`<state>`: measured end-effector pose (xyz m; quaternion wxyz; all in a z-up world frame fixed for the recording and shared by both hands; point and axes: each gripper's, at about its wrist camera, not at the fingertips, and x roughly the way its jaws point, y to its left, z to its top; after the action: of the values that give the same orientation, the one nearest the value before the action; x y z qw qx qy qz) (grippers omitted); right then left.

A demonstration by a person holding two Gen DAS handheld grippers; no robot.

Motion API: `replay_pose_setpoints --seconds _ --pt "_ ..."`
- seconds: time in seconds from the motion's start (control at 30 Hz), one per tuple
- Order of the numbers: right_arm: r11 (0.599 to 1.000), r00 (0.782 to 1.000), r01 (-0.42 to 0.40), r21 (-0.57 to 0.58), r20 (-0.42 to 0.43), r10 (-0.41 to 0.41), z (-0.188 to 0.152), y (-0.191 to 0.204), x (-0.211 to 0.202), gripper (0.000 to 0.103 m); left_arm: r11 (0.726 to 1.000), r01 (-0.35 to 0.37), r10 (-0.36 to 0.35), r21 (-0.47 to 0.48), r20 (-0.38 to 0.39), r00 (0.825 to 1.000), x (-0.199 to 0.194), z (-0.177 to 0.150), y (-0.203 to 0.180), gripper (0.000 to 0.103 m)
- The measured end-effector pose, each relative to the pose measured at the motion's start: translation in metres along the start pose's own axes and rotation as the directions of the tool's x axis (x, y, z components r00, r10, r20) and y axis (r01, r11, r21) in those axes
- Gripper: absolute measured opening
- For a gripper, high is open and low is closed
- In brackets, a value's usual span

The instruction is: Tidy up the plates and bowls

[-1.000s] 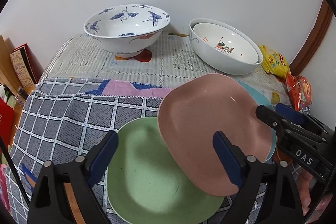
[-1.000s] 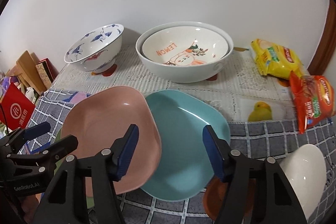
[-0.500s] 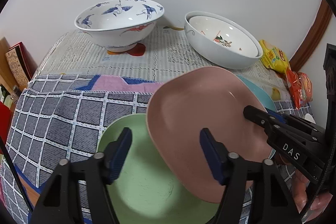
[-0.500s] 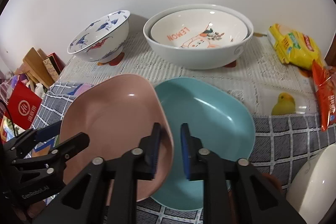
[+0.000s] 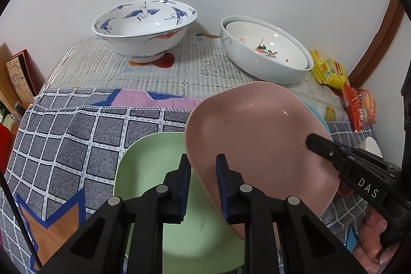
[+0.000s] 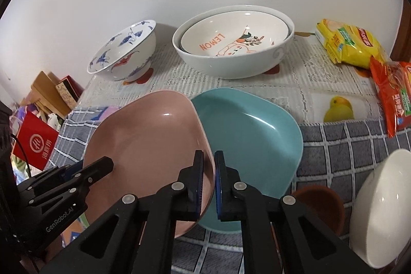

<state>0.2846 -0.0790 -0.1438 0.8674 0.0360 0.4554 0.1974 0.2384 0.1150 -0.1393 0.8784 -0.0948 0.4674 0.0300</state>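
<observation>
Both tools just closed on the pink plate: left tool pinches its near-left rim, right tool its right rim. Plate sits tilted over green plate and teal plate, probably lifted; bowls at back of worktop

Table, back edge, left: we note a single bowl. Back edge, right of centre: nested bowls, the smaller inside the larger. Back right corner: two snack packets, side by side.

Front half: three plates in a row. The middle plate overlaps the left plate and the right plate. Front right corner: an overturned bowl, with a small dish just to its left.
</observation>
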Motion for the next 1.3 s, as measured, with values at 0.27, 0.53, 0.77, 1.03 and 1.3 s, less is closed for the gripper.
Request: replay_pose_setpoints --seconds 0.27,0.53,0.77,1.03,1.3 --pt "1.0 0.999 0.019 0.002 0.034 -0.019 -0.01 0.006 -0.033 0.008 1.0 0.026 -0.026 -0.006 0.02 0.999 -0.023 -0.004 -0.006 0.018" --pt "1.0 0.998 0.017 0.025 0.058 -0.018 -0.024 0.009 -0.066 0.008 0.999 0.052 -0.053 0.01 0.057 0.997 -0.056 -0.012 -0.012 0.018" --pt "0.999 0.995 0.018 0.03 0.094 -0.021 -0.038 0.016 -0.097 0.008 0.998 0.061 -0.063 0.022 0.084 0.995 -0.08 -0.021 -0.016 0.018" --pt "0.999 0.993 0.021 0.034 0.116 -0.025 -0.051 0.022 -0.118 0.008 0.997 0.073 -0.076 0.028 0.094 0.993 -0.097 -0.032 -0.017 0.018" --pt "0.999 0.991 0.018 0.04 0.128 -0.023 -0.056 0.028 -0.126 0.008 0.997 0.078 -0.08 0.027 0.104 0.991 -0.106 -0.037 -0.012 0.018"
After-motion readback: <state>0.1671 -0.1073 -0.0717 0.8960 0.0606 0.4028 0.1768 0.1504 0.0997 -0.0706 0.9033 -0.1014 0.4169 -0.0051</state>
